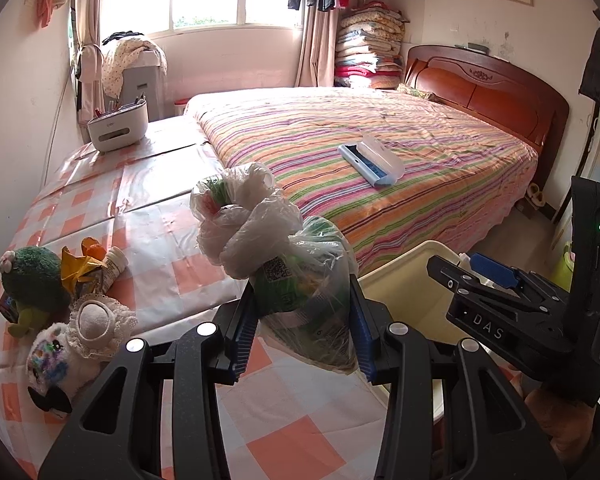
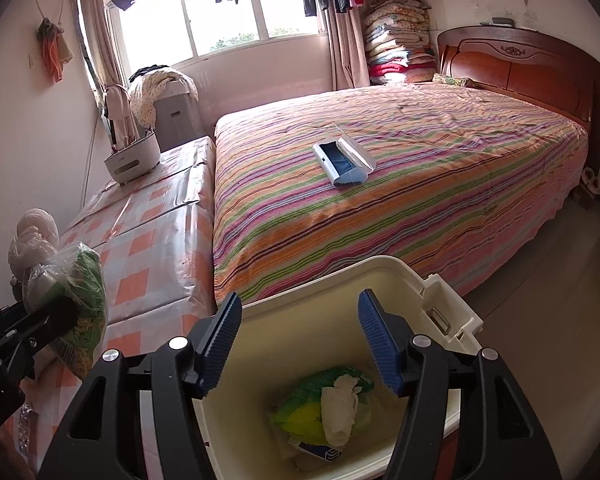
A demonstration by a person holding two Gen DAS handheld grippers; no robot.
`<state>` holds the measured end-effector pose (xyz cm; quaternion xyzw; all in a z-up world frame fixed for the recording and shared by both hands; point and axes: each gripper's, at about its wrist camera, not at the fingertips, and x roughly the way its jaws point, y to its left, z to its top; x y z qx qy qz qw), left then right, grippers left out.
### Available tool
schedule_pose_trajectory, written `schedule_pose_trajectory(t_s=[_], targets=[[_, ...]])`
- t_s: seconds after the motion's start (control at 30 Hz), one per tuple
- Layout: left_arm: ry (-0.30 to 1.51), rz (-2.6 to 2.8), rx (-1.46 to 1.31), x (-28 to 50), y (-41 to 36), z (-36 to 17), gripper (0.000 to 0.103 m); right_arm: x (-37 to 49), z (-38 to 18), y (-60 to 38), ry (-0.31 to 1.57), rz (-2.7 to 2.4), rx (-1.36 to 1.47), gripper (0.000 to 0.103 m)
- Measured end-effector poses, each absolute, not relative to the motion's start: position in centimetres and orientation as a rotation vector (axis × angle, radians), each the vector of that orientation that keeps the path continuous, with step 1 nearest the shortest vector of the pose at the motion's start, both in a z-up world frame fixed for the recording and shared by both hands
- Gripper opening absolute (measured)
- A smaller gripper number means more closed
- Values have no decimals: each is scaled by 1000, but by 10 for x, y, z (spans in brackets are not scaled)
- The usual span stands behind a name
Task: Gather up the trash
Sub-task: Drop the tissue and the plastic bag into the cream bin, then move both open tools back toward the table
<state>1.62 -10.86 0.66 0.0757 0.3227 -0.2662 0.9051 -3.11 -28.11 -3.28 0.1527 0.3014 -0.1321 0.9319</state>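
Beside a striped bed, over a checked table, a knotted trash bag is clamped in the left gripper, seemingly mid-carry and next to be released over the bin beneath the wide-open, empty right gripper.

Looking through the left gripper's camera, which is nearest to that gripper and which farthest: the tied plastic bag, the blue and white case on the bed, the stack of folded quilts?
1. Tied plastic bag: clamped between the left gripper fingers, over the checked table.
2. Blue and white case: lying mid-bed on the striped bedspread.
3. Stack of folded quilts: in the far corner, beside the headboard.
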Motion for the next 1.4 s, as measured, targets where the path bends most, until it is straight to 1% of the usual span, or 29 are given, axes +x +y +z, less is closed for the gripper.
schedule_pose_trajectory(t_s=[0.2, 0.57, 1.03, 1.13, 1.23, 1.3, 1.37, 1.4], targets=[[683, -559, 167, 17, -118, 2, 41, -34, -31, -287, 601, -265, 346, 62], [762, -600, 163, 29, -147, -16, 41, -55, -18, -315, 491, -378, 414, 62], [837, -639, 191, 38, -189, -38, 42, -65, -15, -334, 446, -414, 476, 62], [846, -647, 198, 38, -194, -41, 44, -66, -14, -335, 440, -419, 478, 62], [852, -670, 200, 38, -199, -42, 49, -66, -14, -336, 440, -421, 480, 62], [841, -676, 201, 36, -200, -42, 58, -66, -14, -336, 440, -424, 478, 62], [803, -661, 205, 33, -198, -38, 79, -66, -14, -336, 441, -426, 478, 62], [783, -651, 205, 31, -196, -35, 80, -66, -14, -336, 442, -426, 478, 62]])
